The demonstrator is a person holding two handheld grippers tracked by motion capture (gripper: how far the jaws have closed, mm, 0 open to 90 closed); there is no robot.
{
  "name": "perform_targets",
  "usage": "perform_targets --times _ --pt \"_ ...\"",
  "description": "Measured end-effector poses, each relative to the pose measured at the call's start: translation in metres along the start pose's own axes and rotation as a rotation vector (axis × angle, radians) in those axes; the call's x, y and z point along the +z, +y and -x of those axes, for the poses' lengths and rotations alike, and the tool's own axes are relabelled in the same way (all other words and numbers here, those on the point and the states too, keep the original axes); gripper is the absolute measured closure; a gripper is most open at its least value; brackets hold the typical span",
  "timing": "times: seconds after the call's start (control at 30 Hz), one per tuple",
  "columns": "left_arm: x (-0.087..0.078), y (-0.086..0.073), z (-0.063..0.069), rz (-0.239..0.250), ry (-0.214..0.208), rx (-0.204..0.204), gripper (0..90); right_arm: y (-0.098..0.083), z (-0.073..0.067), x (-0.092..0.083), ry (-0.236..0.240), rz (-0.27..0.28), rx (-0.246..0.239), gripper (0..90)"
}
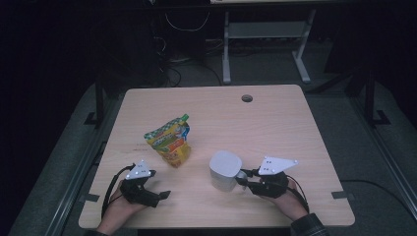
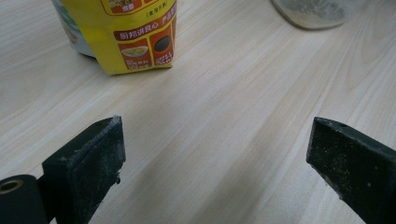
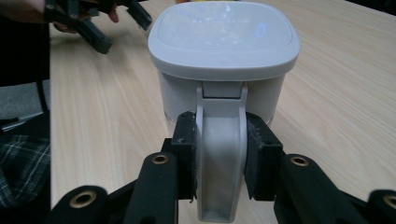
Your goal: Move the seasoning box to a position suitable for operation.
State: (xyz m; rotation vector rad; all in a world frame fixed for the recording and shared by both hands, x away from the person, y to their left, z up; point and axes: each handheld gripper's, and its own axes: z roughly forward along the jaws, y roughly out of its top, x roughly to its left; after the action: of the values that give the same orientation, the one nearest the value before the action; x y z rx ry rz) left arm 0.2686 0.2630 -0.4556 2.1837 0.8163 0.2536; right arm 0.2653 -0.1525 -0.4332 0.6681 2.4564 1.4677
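Observation:
A white lidded container (image 1: 224,169) with a side handle stands on the table's near half. My right gripper (image 1: 242,178) is shut on that handle (image 3: 220,154), and its pads (image 3: 186,154) press both sides. A yellow and green snack pouch (image 1: 170,140) stands upright left of the container. Its lower part (image 2: 135,35) shows ahead of my left gripper (image 2: 210,163), whose jaws stand wide apart over bare wood with nothing between them. In the high view the left gripper (image 1: 160,195) rests near the front left edge, below the pouch. The container's base (image 2: 313,11) is at the top right of the left gripper view.
The light wooden table (image 1: 275,123) has a round cable hole (image 1: 247,98) near its far edge. A white desk frame (image 1: 265,44) stands on the floor beyond. The other hand and its gripper (image 3: 88,21) are at the top left of the right gripper view.

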Motion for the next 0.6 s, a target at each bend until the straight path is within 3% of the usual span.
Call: perform_targets --times 0.17,0.4,0.43,0.6 --pt "0.0003 0.0003 0.0002 -0.002 0.000 0.003 4.1 0.0010 -0.0047 0.0026 0.040 -0.006 -0.017 68.2" --pt "0.0004 0.0004 0.0007 -0.003 -0.001 0.006 4.1 -0.0014 -0.0019 0.0035 0.067 -0.010 -0.003 67.0" --pt "0.0002 0.0004 0.0006 -0.004 -0.001 0.008 4.1 -0.0019 -0.0013 0.0032 0.066 -0.008 0.007 60.7" --pt "-0.0005 0.0003 0.0015 0.001 -0.002 0.000 4.1 -0.0050 0.0015 -0.0038 0.060 -0.010 0.039 52.6"
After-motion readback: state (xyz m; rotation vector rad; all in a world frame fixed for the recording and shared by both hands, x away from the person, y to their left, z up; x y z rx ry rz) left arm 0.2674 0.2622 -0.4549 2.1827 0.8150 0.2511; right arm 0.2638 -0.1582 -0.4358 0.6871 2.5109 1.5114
